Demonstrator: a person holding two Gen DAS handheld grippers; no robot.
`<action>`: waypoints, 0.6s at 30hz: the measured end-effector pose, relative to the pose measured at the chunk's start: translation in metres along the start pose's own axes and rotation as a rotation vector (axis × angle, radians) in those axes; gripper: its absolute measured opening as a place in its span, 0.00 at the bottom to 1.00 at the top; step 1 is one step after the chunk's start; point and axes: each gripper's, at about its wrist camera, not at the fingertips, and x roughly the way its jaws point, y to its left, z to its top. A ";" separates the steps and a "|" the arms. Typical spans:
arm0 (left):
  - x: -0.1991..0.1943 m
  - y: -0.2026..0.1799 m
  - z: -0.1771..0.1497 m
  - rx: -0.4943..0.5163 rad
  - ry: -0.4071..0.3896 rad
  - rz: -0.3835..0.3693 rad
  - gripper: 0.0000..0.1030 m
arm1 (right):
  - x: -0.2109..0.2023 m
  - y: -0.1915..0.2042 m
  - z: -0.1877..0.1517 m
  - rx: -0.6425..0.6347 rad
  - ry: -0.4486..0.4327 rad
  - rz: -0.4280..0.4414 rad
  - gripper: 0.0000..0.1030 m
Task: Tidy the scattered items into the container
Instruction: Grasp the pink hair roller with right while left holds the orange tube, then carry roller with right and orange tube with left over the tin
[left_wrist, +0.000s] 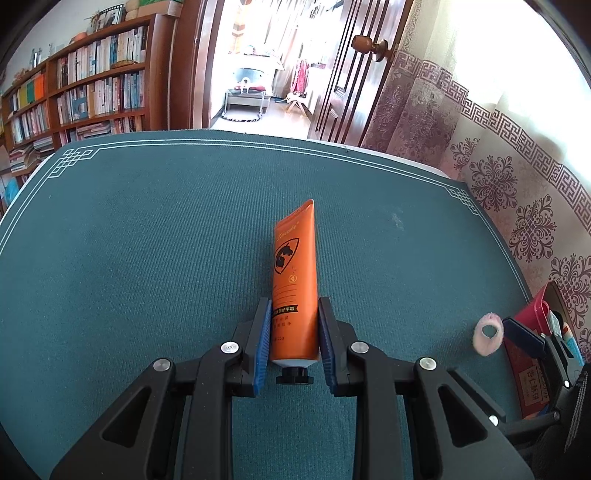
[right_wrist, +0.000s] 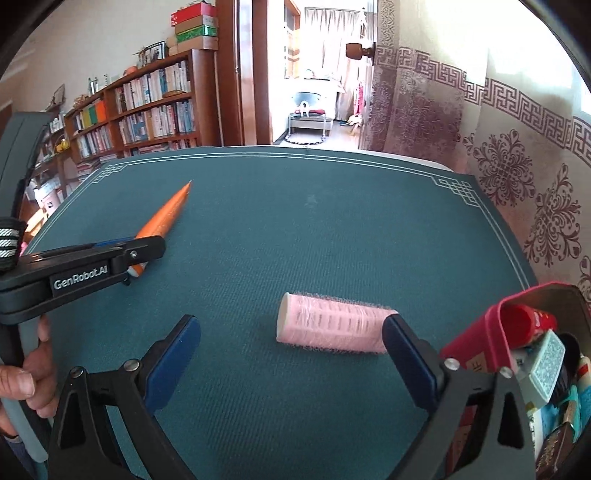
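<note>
Two hand-held grippers are in my hands above a dark teal surface (left_wrist: 147, 229) edged with a thin white line. My left hand-held gripper (left_wrist: 294, 314) is clamped narrowly on an orange hand cream tube (left_wrist: 295, 266); its blue pads (left_wrist: 263, 332) press both sides of the tube near the cap end. The black cap points back toward me, and the flat crimped end points away across the surface. In the right wrist view the same tube (right_wrist: 166, 214) shows at the left, slanting away from the black arm of the left hand-held gripper (right_wrist: 146, 249), with my left hand (right_wrist: 31, 373) wrapped round the handle at the picture's edge.

My right hand-held gripper (right_wrist: 291, 354) stands wide, with nothing between its blue pads (right_wrist: 173, 362). A pink hair roller (right_wrist: 332, 325) lies on its side on the surface ahead of it, with its right end touching or just behind the right pad; I cannot tell which. From the left wrist view the roller (left_wrist: 488, 334) appears end-on at the right, just beside the right hand-held gripper's dark blue pad.

At the far right sits the red container (right_wrist: 476, 343), already holding several small things, among them a red tube and a box with a patterned teal face. It rests near a patterned curtain (right_wrist: 517, 177). A bookcase (left_wrist: 92, 92) and an open doorway stand beyond the surface.
</note>
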 end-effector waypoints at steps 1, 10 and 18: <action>0.001 -0.001 -0.001 0.003 0.003 -0.001 0.26 | 0.005 -0.001 0.003 -0.001 0.015 -0.032 0.95; 0.002 0.002 -0.002 -0.013 0.007 -0.004 0.26 | 0.036 -0.024 0.025 0.068 0.116 -0.041 0.61; 0.003 0.002 -0.001 -0.016 0.006 -0.006 0.26 | 0.033 -0.052 0.029 0.205 0.134 0.075 0.29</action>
